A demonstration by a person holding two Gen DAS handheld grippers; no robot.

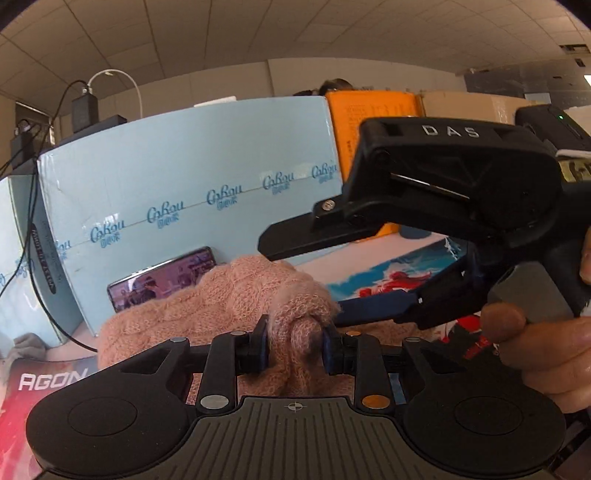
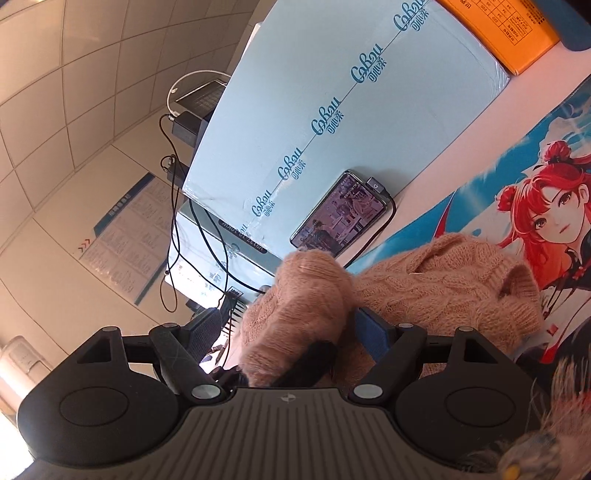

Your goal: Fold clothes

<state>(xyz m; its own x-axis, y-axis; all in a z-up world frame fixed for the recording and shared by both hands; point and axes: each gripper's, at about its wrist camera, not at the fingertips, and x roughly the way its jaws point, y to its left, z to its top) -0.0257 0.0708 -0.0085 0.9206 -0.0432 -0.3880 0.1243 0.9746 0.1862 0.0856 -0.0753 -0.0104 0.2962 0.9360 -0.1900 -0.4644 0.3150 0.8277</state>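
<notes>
Garment: pink cable-knit sweater [image 1: 207,302], bunched in a heap on the printed desk mat [image 2: 517,155], lying directly ahead of both tongs.
Left tongs [image 1: 295,347]: clenched on a thick fold of the sweater; knit bulges up and out between the two pads.
Right tongs [image 2: 286,325]: spread wide; a raised lump of the sweater sits between the fingers, against the blue pad [image 2: 373,332] on one side. Whether the far finger touches the knit is hard to tell.
Right tongs, seen from the left wrist [image 1: 299,273]: just above and to the right of the left tongs, fingers parted over the sweater, held by a hand [image 1: 546,343].
Phone [image 2: 340,214]: beyond the sweater, screen lit, leaning on the pale blue carton [image 2: 332,92], cable plugged in.
Orange box [image 2: 502,33]: beside the carton, further right.
</notes>
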